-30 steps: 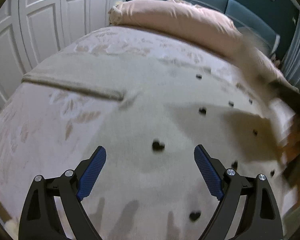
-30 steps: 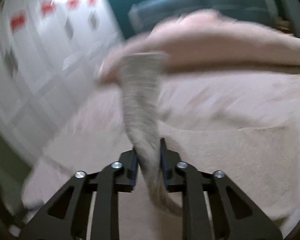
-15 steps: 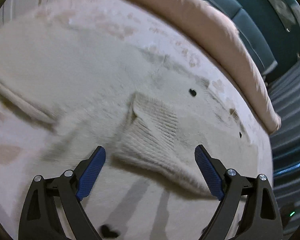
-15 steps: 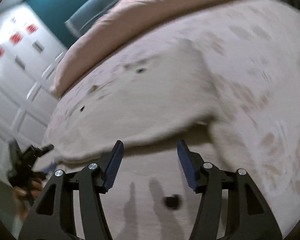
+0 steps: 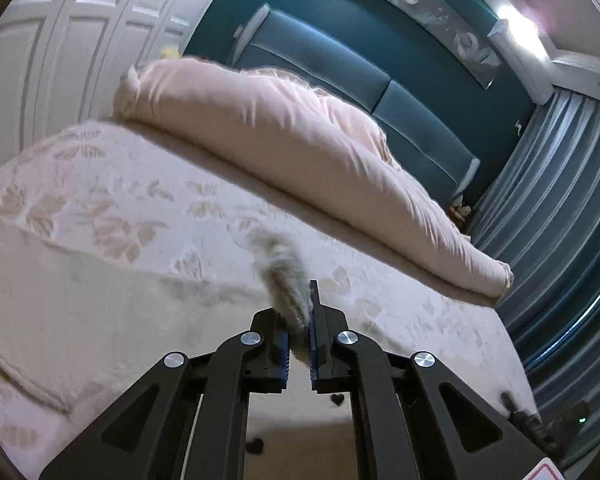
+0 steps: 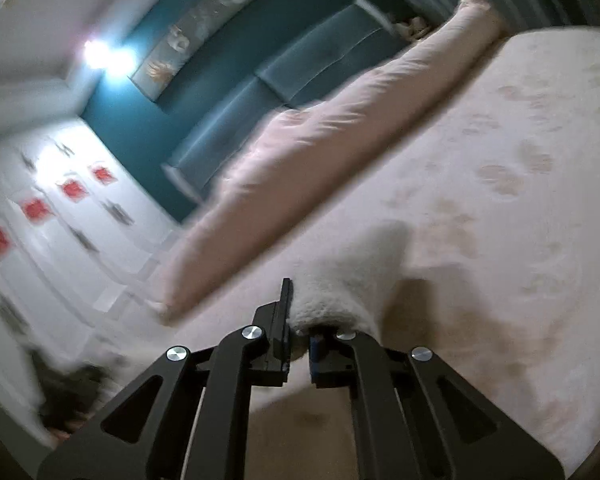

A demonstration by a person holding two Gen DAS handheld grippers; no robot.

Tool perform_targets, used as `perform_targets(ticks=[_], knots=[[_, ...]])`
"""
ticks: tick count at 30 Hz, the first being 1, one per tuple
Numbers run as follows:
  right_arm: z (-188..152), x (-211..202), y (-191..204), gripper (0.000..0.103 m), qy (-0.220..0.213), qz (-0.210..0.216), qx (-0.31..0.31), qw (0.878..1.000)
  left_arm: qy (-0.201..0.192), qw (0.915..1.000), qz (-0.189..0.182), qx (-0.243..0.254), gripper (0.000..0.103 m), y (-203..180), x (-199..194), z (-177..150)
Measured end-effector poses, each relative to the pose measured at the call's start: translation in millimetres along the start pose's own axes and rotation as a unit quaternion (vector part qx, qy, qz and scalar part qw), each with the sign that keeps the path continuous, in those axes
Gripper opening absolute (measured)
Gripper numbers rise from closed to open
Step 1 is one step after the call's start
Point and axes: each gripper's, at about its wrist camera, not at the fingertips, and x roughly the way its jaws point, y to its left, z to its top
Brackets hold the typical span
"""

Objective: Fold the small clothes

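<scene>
Sock (image 5: pixel 286 280) pinched in left gripper (image 5: pixel 298 344) – right gripper (image 6: pixel 298 344) clamps fuzzy garment (image 6: pixel 348 280); both above bed (image 5: pixel 100 240) middle, long pillow (image 5: pixel 300 152) along far edge.

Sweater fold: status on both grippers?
Left gripper shut on a sweater edge. Right gripper shut on another fluffy sweater part. Fabric lifted over the bedspread. Nothing blocking; pink duvet lies further back.
</scene>
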Motion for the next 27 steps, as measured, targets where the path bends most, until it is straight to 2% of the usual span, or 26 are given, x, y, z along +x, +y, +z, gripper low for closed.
perform_targets(ticks=[1,2,3,4,5,7,9,10,12,15,17,18,19,21,23,25,27], knots=[[-14,28,-19,0.005,0.062,-0.059,-0.004,0.996,0.022,0.9995,0.02,0.012,0.007,7,16,-11],[-27,48,-33,0.005,0.113,-0.101,0.002,0.988,0.056,0.9971,0.048,0.017,0.007,17,36,-26],[-38,60,-44,0.004,0.145,-0.111,0.013,0.983,0.095,0.9928,0.072,0.014,0.005,30,57,-42],[-39,53,-43,0.006,0.128,-0.093,0.01,0.987,0.133,0.9857,0.104,0.002,0.005,48,77,-63],[-35,48,-35,0.007,0.128,-0.093,-0.001,0.987,0.141,0.9842,0.107,-0.01,0.006,61,84,-77],[-33,41,-28,0.01,0.144,-0.098,-0.007,0.985,0.115,0.9891,0.086,-0.03,0.007,69,77,-82],[-30,24,-25,0.011,0.146,-0.105,-0.01,0.984,0.116,0.9892,0.081,-0.038,0.007,70,78,-78],[-26,9,-25,0.011,0.127,-0.118,-0.012,0.985,0.117,0.9891,0.082,-0.034,0.008,70,79,-77],[-22,-9,-22,0.011,0.098,-0.11,-0.01,0.989,0.118,0.9889,0.085,-0.03,0.009,71,80,-80],[-15,4,-10,0.011,0.087,-0.093,-0.025,0.992,0.112,0.9892,0.091,-0.027,0.012,71,78,-81],[-20,31,-1,0.011,0.095,-0.12,-0.073,0.986,0.109,0.9894,0.093,-0.025,0.012,69,77,-86],[-21,36,-4,0.011,0.103,-0.142,-0.077,0.981,0.109,0.9895,0.092,-0.027,0.013,70,77,-86],[-24,34,-13,0.011,0.11,-0.16,-0.054,0.979,0.109,0.9895,0.09,-0.029,0.013,71,78,-86],[-24,8,-14,0.011,0.073,-0.136,-0.023,0.988,0.109,0.9898,0.087,-0.031,0.013,72,79,-86],[-24,-6,-3,0.011,0.041,-0.137,-0.04,0.989,0.106,0.9902,0.086,-0.029,0.013,73,79,-88],[-30,-2,9,0.011,0.044,-0.125,-0.066,0.989,0.103,0.9905,0.086,-0.029,0.013,73,79,-88],[-35,6,16,0.011,0.053,-0.13,-0.085,0.986,0.102,0.9906,0.085,-0.03,0.013,74,78,-89]])
